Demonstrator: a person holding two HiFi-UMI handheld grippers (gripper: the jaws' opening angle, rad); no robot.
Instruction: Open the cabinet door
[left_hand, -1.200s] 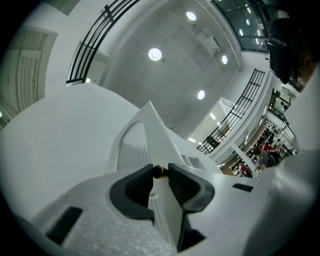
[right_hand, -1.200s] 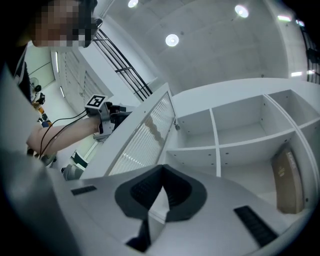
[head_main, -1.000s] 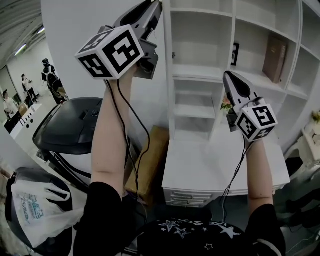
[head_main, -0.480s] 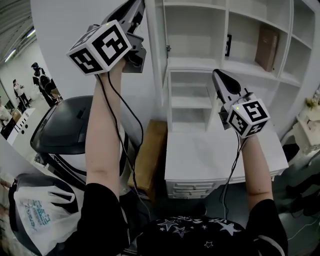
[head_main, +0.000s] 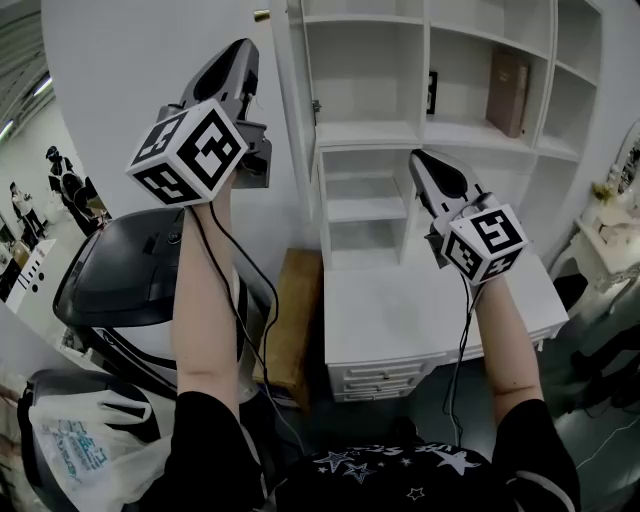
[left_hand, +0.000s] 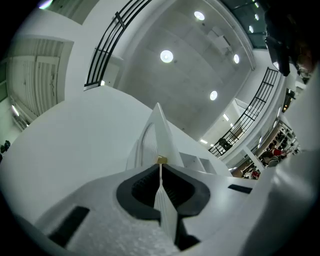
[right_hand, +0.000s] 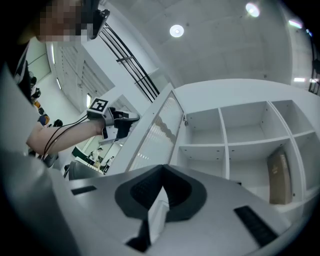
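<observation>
The door stuck out wide open from the cabinet. The left claw, just left of the door, had just closed tight on nothing. The right claw, in front of the cabinet, was closed and empty too.

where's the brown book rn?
Head view, upper right: the brown book stands at the right end of a shelf unit cubby, above and right of the right gripper. A black-and-white marker tag sits at that cubby's left end.
</observation>
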